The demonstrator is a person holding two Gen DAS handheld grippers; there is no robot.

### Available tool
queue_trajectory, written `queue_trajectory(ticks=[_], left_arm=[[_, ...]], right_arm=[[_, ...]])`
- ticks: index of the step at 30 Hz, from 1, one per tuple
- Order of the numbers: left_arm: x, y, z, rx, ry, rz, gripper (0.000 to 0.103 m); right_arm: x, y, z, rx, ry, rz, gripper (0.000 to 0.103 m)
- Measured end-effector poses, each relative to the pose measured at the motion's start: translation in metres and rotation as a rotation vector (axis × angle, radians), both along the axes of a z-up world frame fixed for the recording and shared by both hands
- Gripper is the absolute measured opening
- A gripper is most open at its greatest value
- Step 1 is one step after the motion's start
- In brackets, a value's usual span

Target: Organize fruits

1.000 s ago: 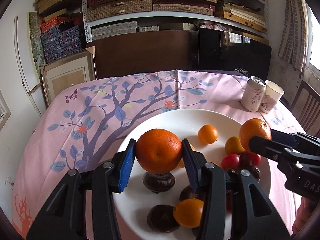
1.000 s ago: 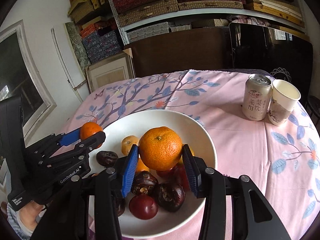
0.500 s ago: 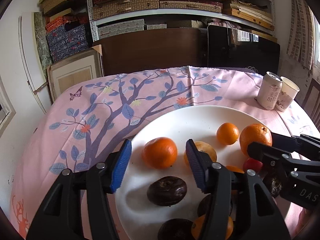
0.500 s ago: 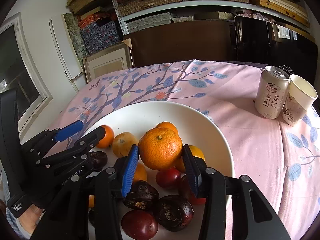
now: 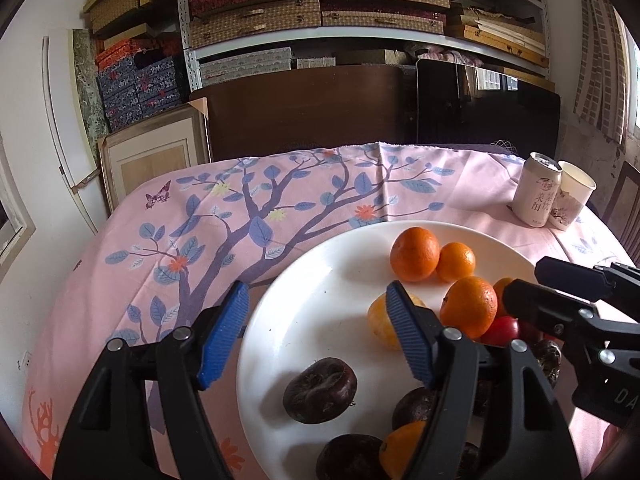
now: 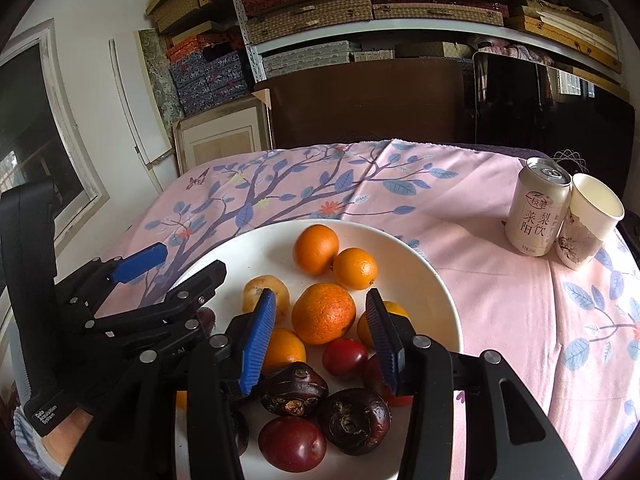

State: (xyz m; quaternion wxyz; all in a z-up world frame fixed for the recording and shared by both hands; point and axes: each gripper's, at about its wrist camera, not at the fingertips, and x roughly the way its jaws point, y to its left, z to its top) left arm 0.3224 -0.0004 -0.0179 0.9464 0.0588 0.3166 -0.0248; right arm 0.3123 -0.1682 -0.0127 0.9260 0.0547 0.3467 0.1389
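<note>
A white plate (image 5: 320, 280) (image 6: 432, 280) on the pink cloth holds several oranges, red plums and dark water chestnuts. My left gripper (image 5: 316, 340) is open and empty over the plate's left rim; it also shows in the right wrist view (image 6: 176, 264). The orange it held (image 5: 415, 254) (image 6: 316, 249) lies at the plate's far side beside a small orange (image 5: 456, 261). My right gripper (image 6: 320, 344) is open, its blue pads either side of an orange (image 6: 323, 313) (image 5: 469, 306) that rests on the pile, with small gaps.
A drink can (image 6: 537, 213) (image 5: 536, 190) and a paper cup (image 6: 588, 222) stand at the table's far right. A dark chestnut (image 5: 320, 390) lies alone on the plate's near left. Shelves, boxes and a dark board stand behind the table.
My left gripper let go of its orange, opened wide and drew back left. My right gripper opened and its orange now rests on the pile.
</note>
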Motion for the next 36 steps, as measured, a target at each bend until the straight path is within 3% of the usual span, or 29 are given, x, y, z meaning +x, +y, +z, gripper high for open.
queue_trajectory(ticks=[13, 18, 21, 23, 26, 30, 33, 36], left_arm=[[-0.032, -0.006, 0.024, -0.007, -0.038, -0.011, 0.07], [-0.058, -0.001, 0.03, -0.017, -0.053, -0.006, 0.08], [-0.08, 0.004, 0.026, -0.034, -0.039, -0.009, 0.08], [-0.096, 0.008, 0.019, -0.046, -0.02, -0.015, 0.081], [-0.123, 0.009, 0.007, -0.053, 0.005, -0.028, 0.095], [-0.153, 0.003, -0.009, -0.029, 0.031, -0.058, 0.098], [-0.166, -0.002, -0.016, -0.009, 0.035, -0.071, 0.098], [-0.171, -0.004, -0.011, -0.02, 0.011, -0.084, 0.098]], right_arm=[[-0.043, 0.012, 0.03, -0.047, -0.079, 0.013, 0.049], [-0.07, 0.009, 0.036, -0.047, -0.101, 0.011, 0.054], [-0.09, 0.002, 0.033, -0.042, -0.101, 0.0, 0.056], [-0.104, -0.005, 0.027, -0.038, -0.093, -0.006, 0.062], [-0.126, -0.017, 0.008, -0.031, -0.069, -0.032, 0.076], [-0.151, -0.031, -0.025, -0.061, -0.009, -0.065, 0.091], [-0.157, -0.035, -0.035, -0.072, 0.029, -0.081, 0.094], [-0.159, -0.034, -0.031, -0.076, 0.009, -0.085, 0.099]])
